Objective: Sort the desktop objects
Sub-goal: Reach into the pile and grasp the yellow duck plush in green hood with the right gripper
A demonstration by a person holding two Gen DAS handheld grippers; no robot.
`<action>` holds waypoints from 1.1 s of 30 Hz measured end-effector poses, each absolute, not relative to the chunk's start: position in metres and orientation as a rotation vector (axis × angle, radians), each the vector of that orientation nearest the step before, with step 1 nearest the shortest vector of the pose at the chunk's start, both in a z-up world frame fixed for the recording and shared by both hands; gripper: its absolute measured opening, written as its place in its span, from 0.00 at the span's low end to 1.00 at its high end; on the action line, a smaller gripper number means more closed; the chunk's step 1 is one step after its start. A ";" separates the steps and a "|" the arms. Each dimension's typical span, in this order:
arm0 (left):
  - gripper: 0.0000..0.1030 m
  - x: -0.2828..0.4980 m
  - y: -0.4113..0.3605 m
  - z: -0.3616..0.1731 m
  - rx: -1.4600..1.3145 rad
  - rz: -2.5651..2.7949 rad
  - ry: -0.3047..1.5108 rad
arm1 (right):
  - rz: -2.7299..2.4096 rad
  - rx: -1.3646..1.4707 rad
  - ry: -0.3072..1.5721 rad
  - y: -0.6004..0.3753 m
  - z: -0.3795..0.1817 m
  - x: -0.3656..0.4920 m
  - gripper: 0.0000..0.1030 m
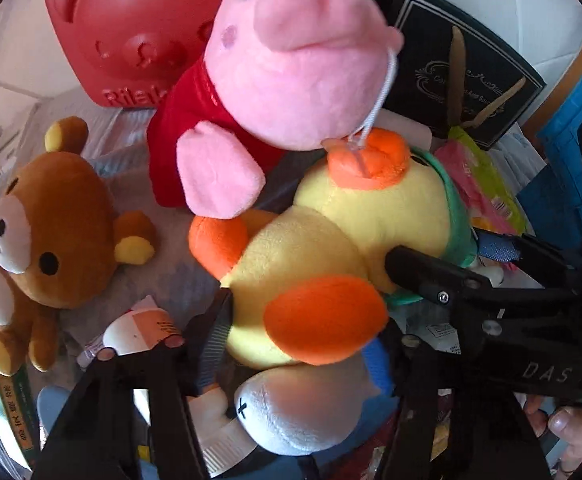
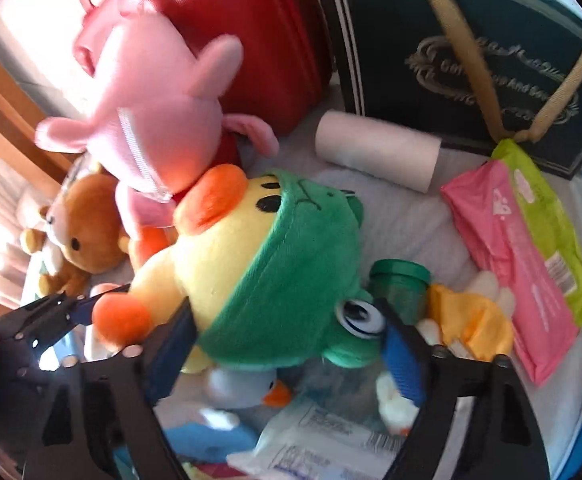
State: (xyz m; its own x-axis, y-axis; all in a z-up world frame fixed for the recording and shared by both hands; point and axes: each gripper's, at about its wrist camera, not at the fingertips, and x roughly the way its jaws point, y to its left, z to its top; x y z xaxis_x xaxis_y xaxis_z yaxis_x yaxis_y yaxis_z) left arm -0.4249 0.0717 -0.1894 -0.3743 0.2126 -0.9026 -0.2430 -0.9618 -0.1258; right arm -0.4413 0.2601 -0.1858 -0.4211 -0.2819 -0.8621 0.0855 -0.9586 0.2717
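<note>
A yellow duck plush point(image 1: 331, 224) with orange feet and a green frog hood point(image 2: 283, 264) lies on a pile of toys. In the left wrist view my left gripper point(image 1: 303, 336) is shut on its lower body, one ribbed pad pressing the yellow flank and the other behind the orange foot. My right gripper point(image 2: 287, 332) is shut on the hooded head, its blue pads against both sides. It reaches in from the right in the left wrist view point(image 1: 439, 252). The left gripper point(image 2: 87, 304) shows by the duck's foot in the right wrist view.
A pink pig plush point(image 1: 291, 60) in a red dress leans on the duck's beak. A brown bear plush point(image 1: 51, 232) lies left, a white and blue plush point(image 1: 303, 412) underneath. Behind stand a red bear-shaped case point(image 1: 131, 20) and a dark gift box point(image 2: 491, 60). A paper roll point(image 2: 375, 152), wipes pack point(image 2: 523, 248) and green jar point(image 2: 399, 284) lie right.
</note>
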 end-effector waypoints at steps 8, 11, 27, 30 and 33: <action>0.36 -0.398 0.067 -0.174 -1.569 2.412 0.081 | -2.502 1.533 -0.275 0.273 -0.156 -0.402 0.62; 0.81 -0.400 0.063 -0.191 -1.680 2.442 0.102 | -2.527 1.561 -0.254 0.291 -0.157 -0.400 0.68; 0.66 -0.448 0.080 -0.226 -1.747 2.364 0.093 | -2.435 1.569 -0.129 0.268 -0.186 -0.467 0.94; 0.60 -0.441 0.074 -0.215 -1.698 2.399 0.102 | -2.423 1.542 -0.145 0.264 -0.180 -0.463 0.74; 0.60 -0.423 0.067 -0.190 -1.607 2.446 0.116 | -2.449 1.461 -0.176 0.265 -0.158 -0.445 0.72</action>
